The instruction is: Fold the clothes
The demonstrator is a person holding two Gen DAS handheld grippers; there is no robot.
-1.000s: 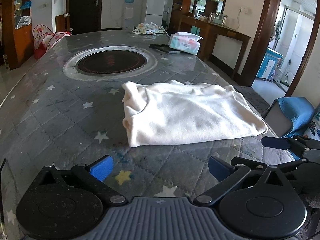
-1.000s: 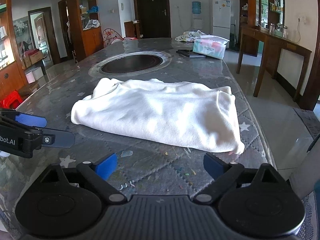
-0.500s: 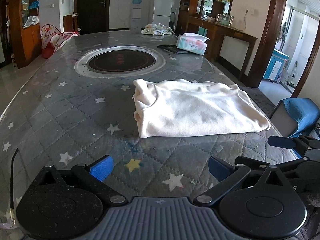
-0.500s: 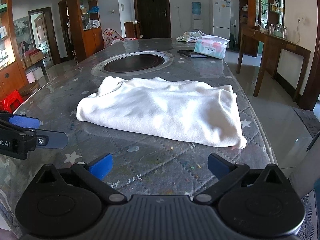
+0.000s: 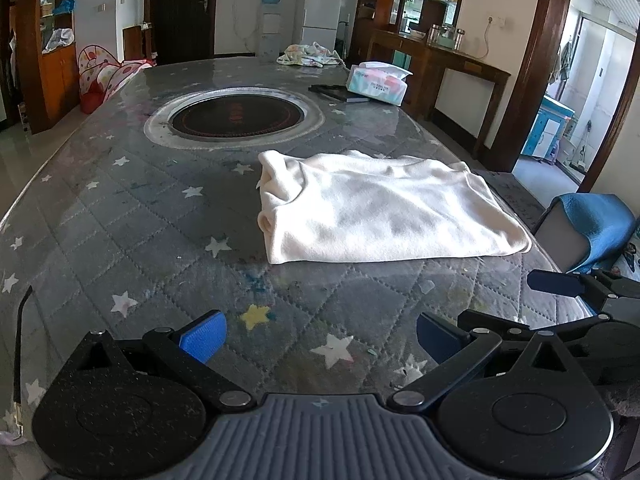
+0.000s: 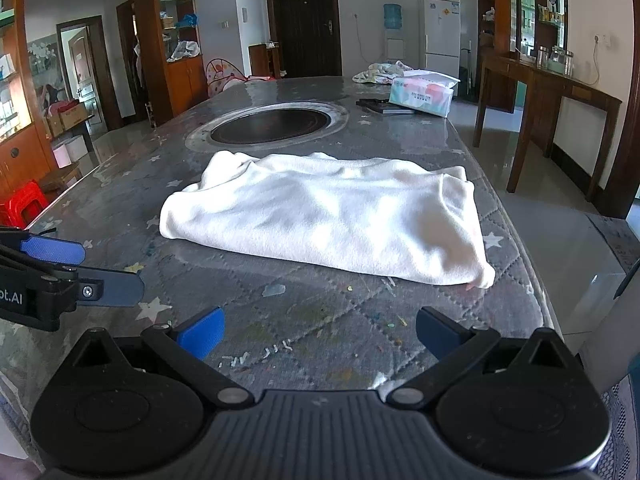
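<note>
A white garment (image 5: 380, 212) (image 6: 332, 216) lies folded into a rough rectangle on the grey star-patterned table (image 5: 120, 220) (image 6: 320, 320), near its right edge. My left gripper (image 5: 320, 336) hovers open over the table's near end, well short of the cloth, nothing between its blue pads. My right gripper (image 6: 318, 334) is open too, also back from the garment and empty. In the left wrist view the right gripper's fingers (image 5: 560, 284) show at the right edge. The left gripper's blue fingers (image 6: 80, 268) appear at the left of the right wrist view.
A round dark hotplate (image 5: 236, 114) (image 6: 272, 124) is set into the table beyond the garment. Farther back sit a tissue box (image 5: 378, 84) (image 6: 422, 96), a dark flat item (image 5: 340, 92) and a bundled cloth (image 5: 308, 56). A blue-covered chair (image 5: 592, 228) stands at the right.
Both grippers have drawn back from the garment, which now looks smaller and farther away. The garment itself has not moved. Both stay open.
</note>
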